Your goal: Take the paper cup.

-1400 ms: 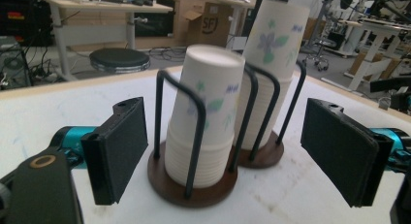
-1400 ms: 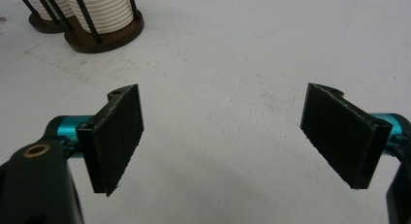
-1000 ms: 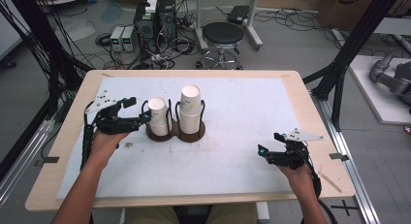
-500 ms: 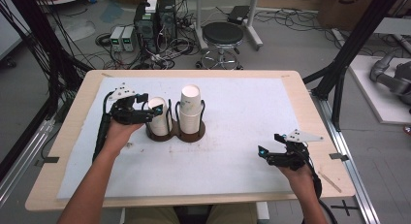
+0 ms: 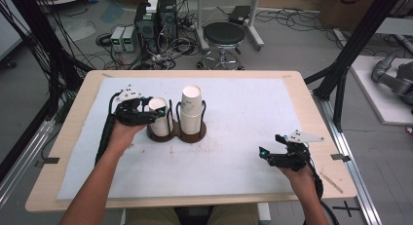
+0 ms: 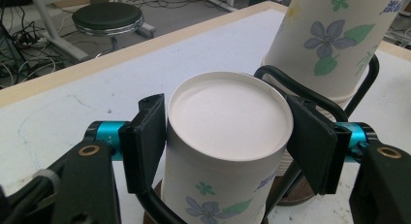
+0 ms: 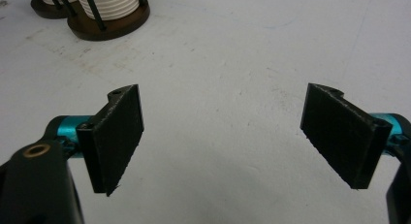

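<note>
Little can be read. In the left gripper view, the tall stack of paper cups (image 6: 334, 44) just beyond the left tongs (image 6: 228, 136) bears blue printed characters at its upper edge, cut off and too blurred to make out. The cup (image 6: 225, 151) between those tongs shows similar small blue marks low on its side, also unreadable.

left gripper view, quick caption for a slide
Left tongs closing around the top cup of the shorter stack, taller stack just behind.
</note>
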Demonstrator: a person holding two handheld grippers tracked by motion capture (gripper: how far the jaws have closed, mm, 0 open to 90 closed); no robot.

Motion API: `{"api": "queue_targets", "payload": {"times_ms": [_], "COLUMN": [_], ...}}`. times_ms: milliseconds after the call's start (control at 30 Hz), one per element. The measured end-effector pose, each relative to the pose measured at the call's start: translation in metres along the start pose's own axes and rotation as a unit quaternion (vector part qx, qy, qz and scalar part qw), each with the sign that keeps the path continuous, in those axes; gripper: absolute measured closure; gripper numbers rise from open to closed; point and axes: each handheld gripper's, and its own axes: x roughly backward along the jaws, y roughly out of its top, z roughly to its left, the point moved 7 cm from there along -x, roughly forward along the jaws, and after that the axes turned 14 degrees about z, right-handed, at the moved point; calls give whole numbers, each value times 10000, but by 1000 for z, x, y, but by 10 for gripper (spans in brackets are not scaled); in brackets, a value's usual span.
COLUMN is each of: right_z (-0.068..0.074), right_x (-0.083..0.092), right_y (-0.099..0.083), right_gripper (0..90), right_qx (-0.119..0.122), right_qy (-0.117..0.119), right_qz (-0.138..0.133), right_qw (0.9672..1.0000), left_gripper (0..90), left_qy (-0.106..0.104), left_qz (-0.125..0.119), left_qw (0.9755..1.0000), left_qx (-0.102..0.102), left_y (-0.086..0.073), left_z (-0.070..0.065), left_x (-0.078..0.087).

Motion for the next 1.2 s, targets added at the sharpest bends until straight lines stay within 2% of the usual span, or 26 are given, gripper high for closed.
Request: {"api": "queue_targets", "payload": {"times_ms": [233, 600, 733, 767, 833, 1033, 1200], "right_z": [1, 2, 2, 2, 2, 2, 2], "right_x": [-2, -5, -4, -4, -4, -3, -2], "right_y": [-1, -1, -1, -1, -1, 0, 2], "right_gripper": [159, 159, 159, 159, 159, 159, 159], "right_qx": [2, 25, 9, -10, -4, -25, -43], "right_qy": [22, 72, 82, 94, 93, 83, 84], "right_qz": [44, 103, 84, 74, 75, 29, -1], "right_qw": [10000, 9999, 9999, 9999, 9999, 10000, 10000], "left_gripper": [342, 347, 354, 356, 357, 363, 365], "left_qy": [-17, -48, -85, -116, -129, -264, -332], "left_qz": [-18, -303, -525, -632, -693, -975, -1077], "left_qw": [10000, 9995, 9985, 9978, 9974, 9948, 9936], "left_qx": [15, -3, 101, 137, 154, 156, 83], "left_y": [1, 18, 29, 34, 37, 51, 56], "left_z": [1, -1, 0, 1, 2, -1, -5], "left_x": [2, 17, 29, 37, 41, 66, 85]}}
